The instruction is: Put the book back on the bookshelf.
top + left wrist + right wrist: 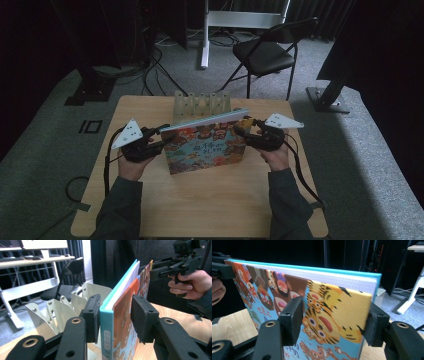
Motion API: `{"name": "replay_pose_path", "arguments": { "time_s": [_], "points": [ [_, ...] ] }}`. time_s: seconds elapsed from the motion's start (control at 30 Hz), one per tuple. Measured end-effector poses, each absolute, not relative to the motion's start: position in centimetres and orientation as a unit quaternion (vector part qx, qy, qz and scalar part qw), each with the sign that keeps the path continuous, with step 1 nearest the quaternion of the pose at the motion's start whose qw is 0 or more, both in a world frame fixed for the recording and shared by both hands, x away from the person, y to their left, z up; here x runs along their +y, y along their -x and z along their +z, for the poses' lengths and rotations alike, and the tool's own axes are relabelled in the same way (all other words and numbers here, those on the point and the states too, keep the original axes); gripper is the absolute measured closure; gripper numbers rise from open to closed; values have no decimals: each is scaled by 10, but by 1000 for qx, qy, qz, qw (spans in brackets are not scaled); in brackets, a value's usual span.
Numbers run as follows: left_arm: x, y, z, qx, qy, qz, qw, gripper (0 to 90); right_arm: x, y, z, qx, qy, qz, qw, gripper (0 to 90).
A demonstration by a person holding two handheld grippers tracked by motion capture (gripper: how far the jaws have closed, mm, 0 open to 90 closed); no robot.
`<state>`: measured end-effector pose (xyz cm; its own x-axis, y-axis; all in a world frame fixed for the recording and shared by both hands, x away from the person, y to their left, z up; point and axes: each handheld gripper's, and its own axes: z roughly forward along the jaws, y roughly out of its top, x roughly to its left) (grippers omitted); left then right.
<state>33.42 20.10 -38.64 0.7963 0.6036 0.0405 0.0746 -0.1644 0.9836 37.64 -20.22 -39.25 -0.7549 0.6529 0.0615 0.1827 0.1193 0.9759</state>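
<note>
Upright on the table (210, 200), the book (205, 147) is clamped by both grippers' fingers, left (159, 136) and right (241, 128).

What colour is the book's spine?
Teal blue on the book's spine, clearest in the left gripper view.

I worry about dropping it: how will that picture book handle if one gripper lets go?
The picture book looks stiff: its hard covers stay flat between the left gripper and right gripper. Standing upright on its thin edge, it would probably tip. The glossy cover may slide.
</note>
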Motion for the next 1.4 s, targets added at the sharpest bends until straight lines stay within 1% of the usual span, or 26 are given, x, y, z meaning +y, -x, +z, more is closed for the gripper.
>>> {"name": "replay_pose_path", "arguments": {
  "time_s": [0.1,0.4,0.97,1.4],
  "points": [
    [199,-337,-389,231,-732,212,606,558,-207,-378,-396,721,-295,598,189,406],
    [192,-340,-396,225,-731,196,614,552,-214,-378,-402,726,-300,591,185,408],
    [195,-342,-403,226,-729,185,619,608,-223,-380,-413,737,-308,574,181,402],
    [190,-344,-407,227,-732,183,616,610,-233,-380,-420,737,-320,566,183,396]
  ]
}}
